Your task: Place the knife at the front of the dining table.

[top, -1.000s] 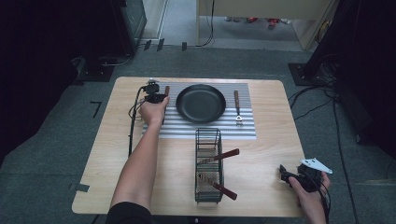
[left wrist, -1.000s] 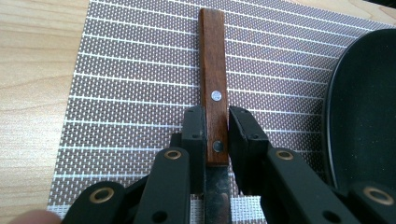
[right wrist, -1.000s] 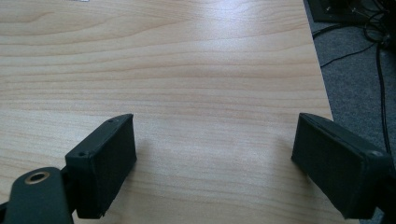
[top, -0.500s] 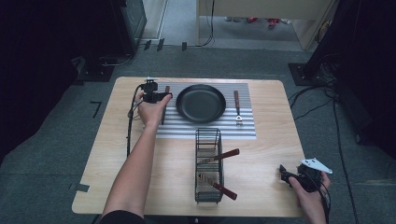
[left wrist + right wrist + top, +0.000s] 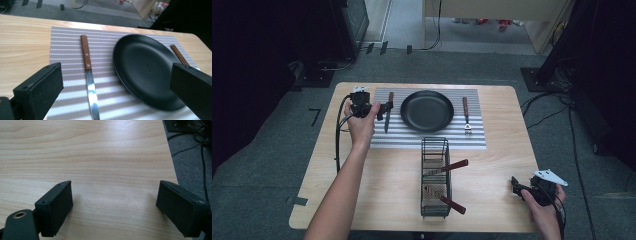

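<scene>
At the near edge of the desk (image 5: 492, 200) the right gripper (image 5: 519, 186) rests in the person's hand, jaws wide with only bare wood between them. Just beyond, mid-desk, a wire basket (image 5: 435, 175) holds two wooden-handled utensils whose handles stick out to its right.

Farther back lies a striped grey mat (image 5: 432, 137). On it sit a black plate (image 5: 427, 110) in the middle, a fork (image 5: 466, 115) to its right, and the knife (image 5: 388, 112) to its left. The left gripper (image 5: 382, 108) hovers just left of the knife, above the mat's left edge; its jaws have just been opening and now stand wide, with nothing gripped. In the left gripper view the knife (image 5: 88, 75) lies flat on the mat between the jaws, clear of both, the plate (image 5: 147, 70) close beside it.

The knife's long axis runs near to far, blade toward the person, handle toward the far edge.

The desk is pale wood on grey carpet, with cables and dark stands around.
</scene>
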Demonstrator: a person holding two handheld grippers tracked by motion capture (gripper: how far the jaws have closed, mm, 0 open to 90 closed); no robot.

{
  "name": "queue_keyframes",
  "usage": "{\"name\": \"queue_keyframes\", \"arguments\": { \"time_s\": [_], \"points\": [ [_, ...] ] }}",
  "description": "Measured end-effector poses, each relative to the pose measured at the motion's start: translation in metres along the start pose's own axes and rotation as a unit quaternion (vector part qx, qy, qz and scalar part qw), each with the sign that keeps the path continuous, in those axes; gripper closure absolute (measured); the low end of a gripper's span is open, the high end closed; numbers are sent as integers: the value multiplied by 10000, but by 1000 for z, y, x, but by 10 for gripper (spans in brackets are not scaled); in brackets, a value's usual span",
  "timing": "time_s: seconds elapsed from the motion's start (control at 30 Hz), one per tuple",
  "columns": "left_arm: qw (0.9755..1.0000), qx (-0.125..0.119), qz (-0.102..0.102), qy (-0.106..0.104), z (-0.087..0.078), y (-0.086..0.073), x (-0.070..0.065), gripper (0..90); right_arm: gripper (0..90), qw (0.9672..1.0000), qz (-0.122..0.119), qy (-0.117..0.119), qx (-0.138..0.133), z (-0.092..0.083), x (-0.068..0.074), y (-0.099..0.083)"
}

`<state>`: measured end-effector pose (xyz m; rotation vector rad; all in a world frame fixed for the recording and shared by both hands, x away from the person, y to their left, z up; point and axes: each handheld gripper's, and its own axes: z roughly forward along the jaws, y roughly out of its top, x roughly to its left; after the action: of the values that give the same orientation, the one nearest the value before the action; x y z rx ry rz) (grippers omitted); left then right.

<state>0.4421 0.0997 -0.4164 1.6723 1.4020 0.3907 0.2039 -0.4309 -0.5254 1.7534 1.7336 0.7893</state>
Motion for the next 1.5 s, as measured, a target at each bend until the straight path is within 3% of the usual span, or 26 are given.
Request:
{"name": "queue_keyframes", "arguments": {
  "time_s": [0.6,1.03,1.23,1.4,1.5],
  "points": [
    [9992,-287,202,202,-96,-57,23,0,131,10000,-9,-5,1,0,0,0],
    [9971,-359,540,400,-141,-103,33,0,131,10000,-13,-5,3,0,0,0],
    [9966,-393,495,524,-159,-124,49,0,131,10000,-8,-6,9,0,0,0],
    [9954,-672,254,633,-174,-142,71,0,131,10000,-5,-8,7,0,0,0],
    [9949,-703,193,698,-181,-154,83,0,131,10000,8,-22,4,0,0,0]
  ]
}}
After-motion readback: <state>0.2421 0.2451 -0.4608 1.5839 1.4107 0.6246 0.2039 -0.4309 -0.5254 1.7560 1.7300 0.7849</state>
